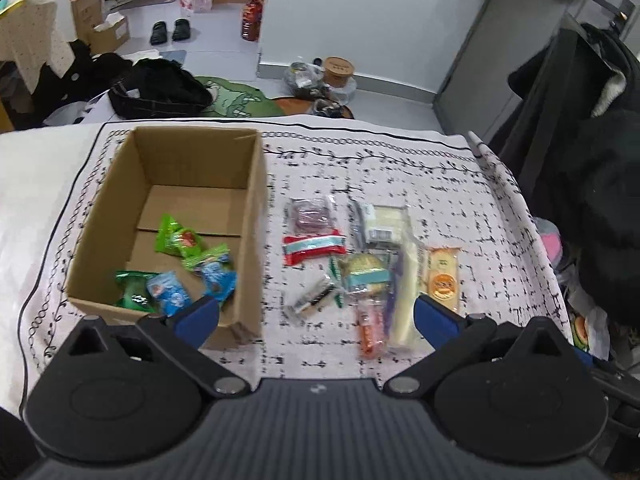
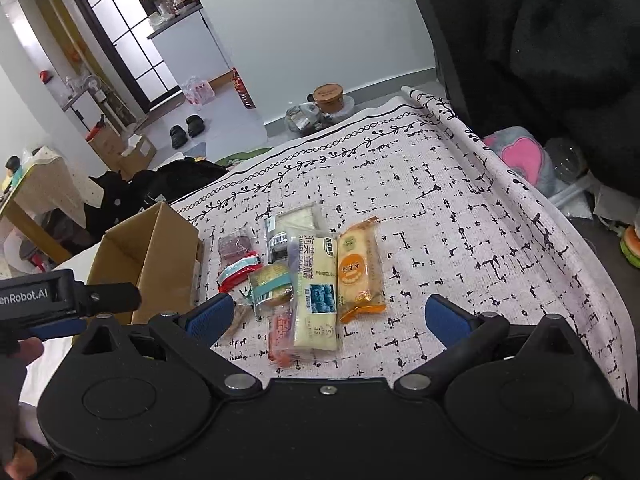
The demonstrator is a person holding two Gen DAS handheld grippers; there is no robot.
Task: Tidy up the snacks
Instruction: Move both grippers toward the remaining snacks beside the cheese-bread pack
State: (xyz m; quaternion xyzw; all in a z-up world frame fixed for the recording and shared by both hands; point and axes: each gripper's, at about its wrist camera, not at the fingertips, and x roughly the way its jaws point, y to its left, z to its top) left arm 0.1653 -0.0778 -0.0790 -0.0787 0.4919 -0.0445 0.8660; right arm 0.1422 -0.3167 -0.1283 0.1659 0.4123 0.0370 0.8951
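Snack pile (image 1: 352, 264) lies apparently beyond both open jaws.

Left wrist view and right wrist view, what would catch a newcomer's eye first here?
Probably the open cardboard box on the left of the patterned cloth, with green and blue snack packets already inside. Next, the loose pile of wrapped snacks to its right, where the long pale cake bar and the orange packet stand out. Both the left gripper and right gripper hover open and empty.

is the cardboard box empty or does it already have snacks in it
Not empty. The cardboard box is open-topped and holds a few green and blue snack packets on its floor, near the front; the rest of the floor is bare.
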